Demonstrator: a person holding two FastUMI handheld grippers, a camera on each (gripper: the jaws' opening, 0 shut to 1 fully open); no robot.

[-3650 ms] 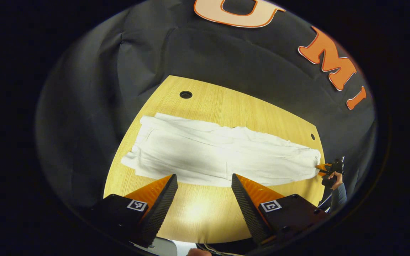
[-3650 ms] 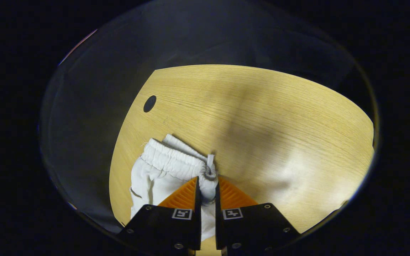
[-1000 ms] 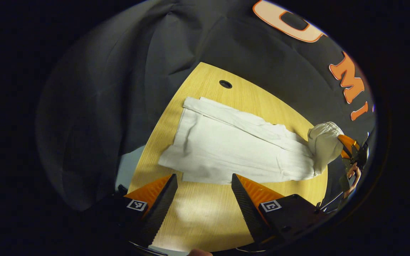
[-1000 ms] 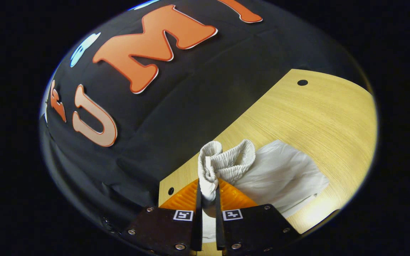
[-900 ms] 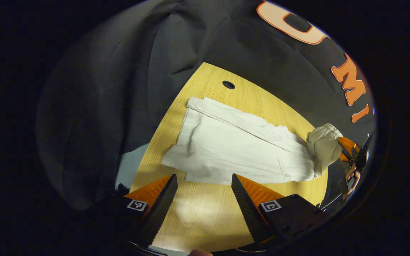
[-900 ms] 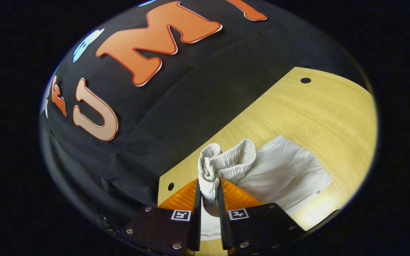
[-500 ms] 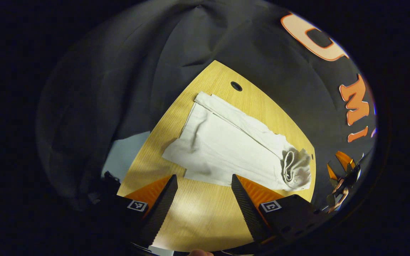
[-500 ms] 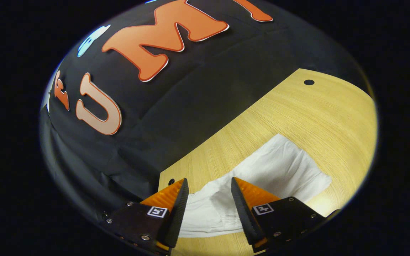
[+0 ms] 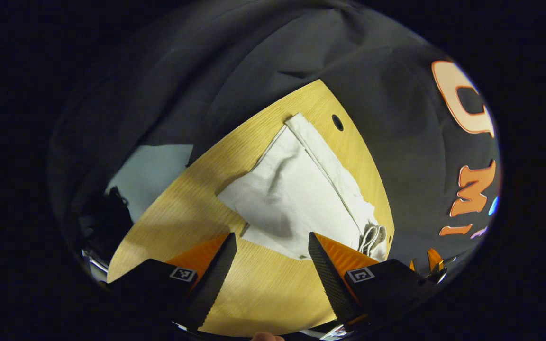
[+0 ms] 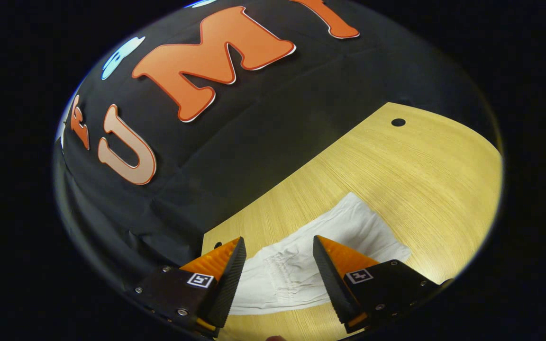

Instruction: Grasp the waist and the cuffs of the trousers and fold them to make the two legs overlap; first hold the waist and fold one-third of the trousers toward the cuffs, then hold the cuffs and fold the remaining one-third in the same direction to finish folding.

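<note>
White trousers point(image 9: 296, 194) lie on the wooden table point(image 9: 192, 213) with the legs overlapping. The cuff end point(image 9: 235, 196) points toward my left gripper point(image 9: 273, 242), which hovers open and empty just short of the cloth's near edge. The elastic waist point(image 9: 373, 237) lies folded back over the trousers at the far right. In the right gripper view the waistband point(image 10: 280, 275) rests flat on the trousers point(image 10: 349, 227), between and just beyond the spread fingers of my right gripper point(image 10: 277, 247), which is open and holds nothing. The right gripper point(image 9: 427, 263) also shows past the table's end.
The table point(image 10: 410, 175) has a round cable hole point(image 9: 337, 122) near the trousers' far corner, seen too as the hole point(image 10: 398, 122). A small hole point(image 10: 217, 245) sits at the table's corner. Pale floor point(image 9: 152, 168) and dark gear point(image 9: 107, 222) lie beyond the left edge.
My right gripper carried the waist up and over, then opened and let it drop onto the trousers. The left gripper stayed open and swung round toward the cuff end.
</note>
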